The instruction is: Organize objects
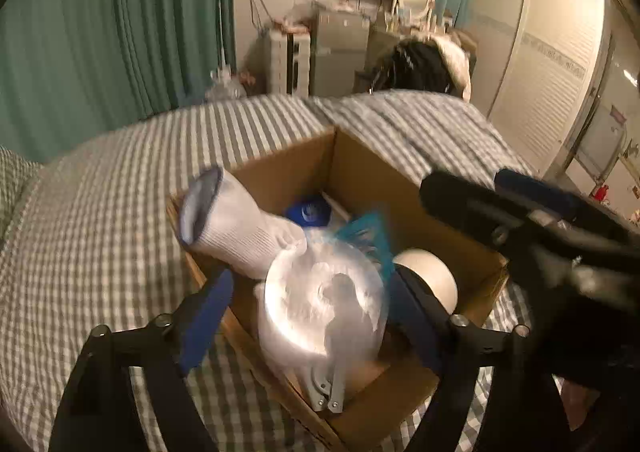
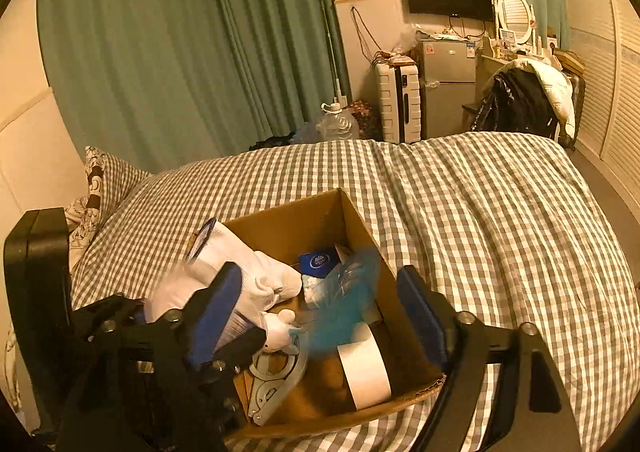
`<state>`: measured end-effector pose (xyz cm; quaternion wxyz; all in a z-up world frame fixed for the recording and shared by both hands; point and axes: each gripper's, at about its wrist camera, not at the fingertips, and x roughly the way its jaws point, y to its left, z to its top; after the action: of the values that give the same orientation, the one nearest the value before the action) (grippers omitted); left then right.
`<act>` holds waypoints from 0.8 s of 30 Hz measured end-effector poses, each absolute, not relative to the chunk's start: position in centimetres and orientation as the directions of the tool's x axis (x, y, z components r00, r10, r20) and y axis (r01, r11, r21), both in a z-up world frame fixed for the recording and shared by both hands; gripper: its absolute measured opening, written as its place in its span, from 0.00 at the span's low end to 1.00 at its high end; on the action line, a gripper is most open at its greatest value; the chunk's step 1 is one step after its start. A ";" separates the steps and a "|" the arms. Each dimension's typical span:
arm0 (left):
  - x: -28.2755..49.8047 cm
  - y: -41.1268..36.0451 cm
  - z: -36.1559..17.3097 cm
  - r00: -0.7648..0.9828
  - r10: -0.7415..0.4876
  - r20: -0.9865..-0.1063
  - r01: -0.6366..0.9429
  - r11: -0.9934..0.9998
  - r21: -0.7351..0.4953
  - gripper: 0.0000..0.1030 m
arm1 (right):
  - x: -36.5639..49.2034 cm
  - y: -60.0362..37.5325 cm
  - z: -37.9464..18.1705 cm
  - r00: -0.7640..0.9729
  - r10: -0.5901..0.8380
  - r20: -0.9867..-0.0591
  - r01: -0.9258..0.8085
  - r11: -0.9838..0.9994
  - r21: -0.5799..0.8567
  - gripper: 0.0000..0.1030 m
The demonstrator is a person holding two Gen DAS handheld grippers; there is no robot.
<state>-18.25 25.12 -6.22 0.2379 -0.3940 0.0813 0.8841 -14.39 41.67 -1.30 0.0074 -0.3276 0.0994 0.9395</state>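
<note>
The left gripper (image 1: 310,316) is hovering over the near end of the cardboard box (image 1: 472,248) with its blue pads spread wide on either side of a clear plastic-wrapped roll (image 1: 320,304); whether the pads are touching the roll cannot be told, so it looks released or about to be released rather than clamped. The right gripper (image 2: 320,316) is also standing open, holding nothing, above the same box.

Working outward, the box is sitting on the checked bed (image 2: 500,220) and is already carrying most of what shows: a white sock (image 1: 236,224) leaning over its left wall, a grey tape dispenser (image 2: 276,380) on the floor of the box, a white tape roll (image 2: 366,368) by the near wall, a blurred teal item (image 2: 340,312) and a small blue packet (image 2: 320,262) toward the far corner.

No loose objects are showing on the bedcover around the box in either view, so the gathering is probably nearly finished. What seems to be remaining is letting the wrapped roll settle inside and perhaps tucking the sock down below the rim.
</note>
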 end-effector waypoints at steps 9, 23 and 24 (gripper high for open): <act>-15.2 21.7 2.1 -0.703 0.336 -0.626 -0.452 -0.892 0.029 0.98 | -11.4 40.1 4.5 -0.824 -0.016 -0.566 -0.086 -0.984 0.153 0.83; -7.8 12.2 13.3 -0.839 0.328 -0.434 -0.351 -0.936 -0.031 1.00 | -1.0 34.4 16.9 -0.919 0.102 -0.381 -0.126 -0.991 0.038 1.00; -7.4 11.8 13.8 -0.847 0.324 -0.422 -0.346 -0.938 -0.026 1.00 | -0.6 34.0 17.1 -0.922 0.104 -0.374 -0.125 -0.992 0.032 1.00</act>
<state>-7.38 11.77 13.80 0.1742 -0.2149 0.0254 0.9606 -0.65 34.03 17.15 0.0585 -0.1889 0.0277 0.9799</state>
